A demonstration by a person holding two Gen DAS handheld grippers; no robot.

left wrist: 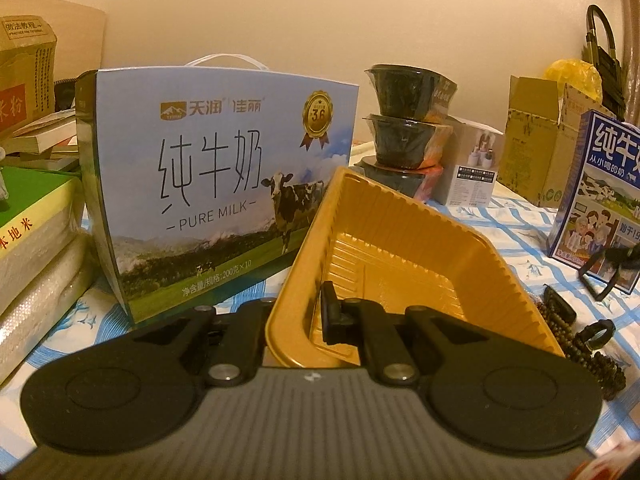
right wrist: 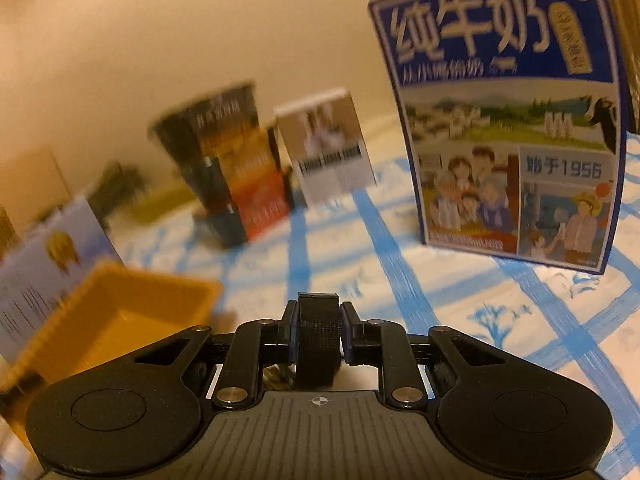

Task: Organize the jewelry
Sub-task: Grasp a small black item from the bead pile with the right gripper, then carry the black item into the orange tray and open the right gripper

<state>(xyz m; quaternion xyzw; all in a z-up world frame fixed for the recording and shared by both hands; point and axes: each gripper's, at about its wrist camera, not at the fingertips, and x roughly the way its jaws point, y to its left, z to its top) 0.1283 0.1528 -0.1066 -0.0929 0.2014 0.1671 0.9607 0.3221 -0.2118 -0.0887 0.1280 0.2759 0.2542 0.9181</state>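
Note:
My left gripper [left wrist: 298,314] is shut on the near wall of a ribbed yellow plastic tray [left wrist: 384,256] and holds it tilted up; the tray looks empty. A brown beaded bracelet [left wrist: 588,344] and a small black ring piece [left wrist: 599,332] lie on the cloth to its right. My right gripper [right wrist: 318,330] is shut on a black strap band [right wrist: 318,340], with something small and shiny hanging beneath it. The yellow tray [right wrist: 116,320] shows blurred at the lower left of the right wrist view.
A blue-and-white checked cloth [right wrist: 460,312] covers the table. A large Pure Milk carton [left wrist: 208,184] stands behind the tray, stacked black bowls [left wrist: 404,120] and a small white box [left wrist: 472,168] farther back. A blue milk box [right wrist: 508,120] stands at right. Rice bags [left wrist: 32,240] lie left.

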